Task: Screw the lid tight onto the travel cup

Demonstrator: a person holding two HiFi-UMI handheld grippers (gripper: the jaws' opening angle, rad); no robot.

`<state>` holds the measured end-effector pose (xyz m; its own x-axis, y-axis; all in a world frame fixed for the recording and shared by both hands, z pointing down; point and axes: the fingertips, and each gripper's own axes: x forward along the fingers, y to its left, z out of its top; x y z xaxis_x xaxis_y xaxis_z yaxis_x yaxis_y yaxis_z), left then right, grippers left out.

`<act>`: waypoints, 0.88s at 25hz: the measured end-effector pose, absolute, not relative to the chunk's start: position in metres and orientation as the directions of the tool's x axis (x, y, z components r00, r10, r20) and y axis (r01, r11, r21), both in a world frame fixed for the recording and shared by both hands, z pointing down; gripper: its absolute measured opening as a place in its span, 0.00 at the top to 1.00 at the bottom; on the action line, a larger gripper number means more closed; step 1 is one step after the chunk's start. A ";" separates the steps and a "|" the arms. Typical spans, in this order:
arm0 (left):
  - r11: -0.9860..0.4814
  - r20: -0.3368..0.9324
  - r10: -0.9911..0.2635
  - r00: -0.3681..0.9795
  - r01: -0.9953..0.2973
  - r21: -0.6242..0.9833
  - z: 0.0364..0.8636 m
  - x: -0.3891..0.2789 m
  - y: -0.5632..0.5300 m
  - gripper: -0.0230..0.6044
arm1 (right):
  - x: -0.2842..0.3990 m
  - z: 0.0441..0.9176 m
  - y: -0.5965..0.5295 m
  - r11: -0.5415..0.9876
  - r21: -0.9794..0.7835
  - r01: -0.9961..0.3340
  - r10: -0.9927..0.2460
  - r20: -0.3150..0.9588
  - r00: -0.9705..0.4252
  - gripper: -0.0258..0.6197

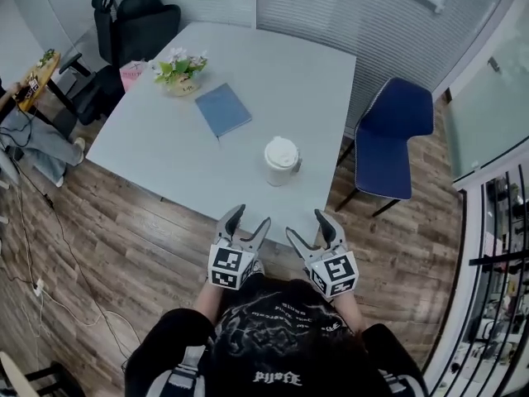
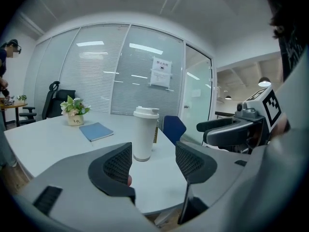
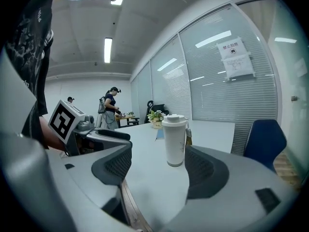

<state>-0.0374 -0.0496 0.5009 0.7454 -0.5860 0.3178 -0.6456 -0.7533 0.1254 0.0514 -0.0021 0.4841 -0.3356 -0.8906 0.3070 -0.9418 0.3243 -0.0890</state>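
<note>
A: Quick, where's the travel cup [image 1: 281, 165]?

B: On the bench [image 1: 157, 143], upright, close to the near edge, nothing touching it. White lid [image 1: 281, 150] sits on top. Whether it's fully threaded or just resting, can't tell.

A: Long axis?

B: Vertical, so the lid turns about a vertical line. Imo one gripper has to hold the body from the side and the other takes the lid.

A: Grippers?

B: The left gripper [image 1: 251, 218] and right gripper [image 1: 307, 226] are both short of the bench edge, side by side, pointing fwd at the cup. Both spread wide, pads bare, nothing pinched. Each gripper view shows the cup through the gap btwn the jaws, but it's well ahead, not btwn the pads.

A: Which is nearer?

B: Approx even. Cup lies straight ahead, roughly on the midline btwn them. In the left gripper view it's a bit left of centre, in the right gripper view a bit right. Wouldn't call either closer.

A: Anything in the way?

B: No. Blue notebook [image 1: 223, 110] and flower pot [image 1: 180, 73] are further back on the bench, well apart from the cup. Blue chair [image 1: 397, 135] is off the bench's right side.

A: Next?

B: Prob reach fwd w/ both, body grip low, lid grip up top. Screwing not begun yet.
</note>
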 end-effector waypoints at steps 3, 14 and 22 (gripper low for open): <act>-0.769 0.315 -0.567 0.761 -0.626 0.129 0.502 -0.033 -0.069 0.50 | 0.054 0.484 -0.019 0.300 -0.087 -0.950 -0.900 0.305 -0.312 0.43; -0.798 0.353 -0.499 0.791 -0.579 0.169 0.522 0.002 -0.121 0.47 | 0.088 0.486 -0.053 0.250 -0.066 -0.966 -0.907 0.334 -0.258 0.43; -0.819 0.421 -0.448 0.788 -0.551 0.160 0.548 0.036 -0.161 0.41 | 0.113 0.477 -0.091 0.332 -0.040 -0.942 -0.880 0.348 -0.324 0.43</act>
<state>0.0357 -0.1610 0.5478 0.7885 -0.4481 0.4213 -0.5510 -0.8190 0.1600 0.1134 -0.0909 0.4773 -0.3245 -0.8795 0.3481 -0.9424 0.3320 -0.0396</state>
